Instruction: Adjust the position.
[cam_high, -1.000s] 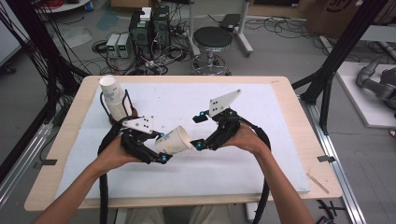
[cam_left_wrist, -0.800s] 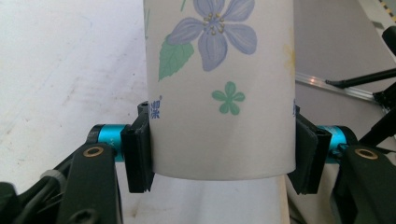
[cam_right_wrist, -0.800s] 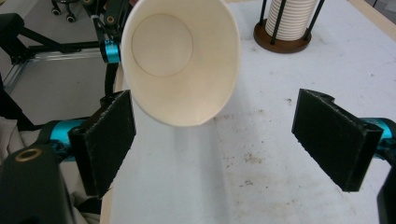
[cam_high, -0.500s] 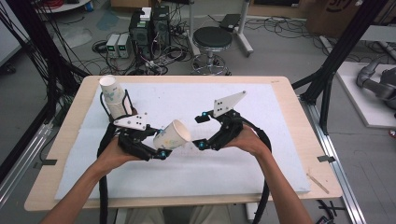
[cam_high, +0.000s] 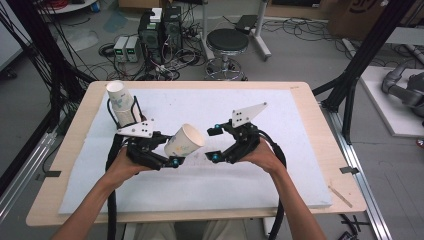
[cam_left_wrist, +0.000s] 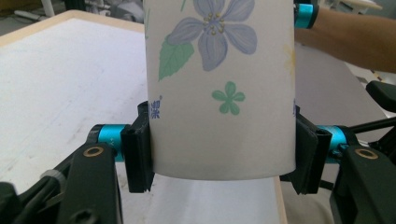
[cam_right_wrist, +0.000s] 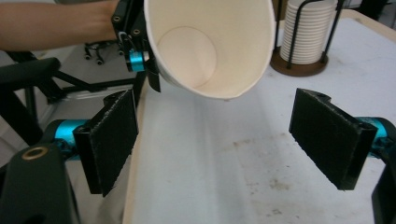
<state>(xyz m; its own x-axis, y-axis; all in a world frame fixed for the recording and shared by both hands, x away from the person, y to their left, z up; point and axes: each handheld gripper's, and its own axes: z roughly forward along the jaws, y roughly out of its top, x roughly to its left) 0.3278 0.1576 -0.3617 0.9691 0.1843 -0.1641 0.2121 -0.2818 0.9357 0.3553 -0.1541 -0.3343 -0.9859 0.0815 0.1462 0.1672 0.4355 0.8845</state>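
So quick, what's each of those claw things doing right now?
Left gripper: shut on the paper cup, pads pressed to its sides near the base.
Right gripper: open, holding nothing, its jaws spread wide facing the cup's open mouth.

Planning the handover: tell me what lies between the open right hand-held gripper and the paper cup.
Nothing: in the right gripper view, only bare white table cover separates the right hand-held gripper from the paper cup. The high view shows the same gap.
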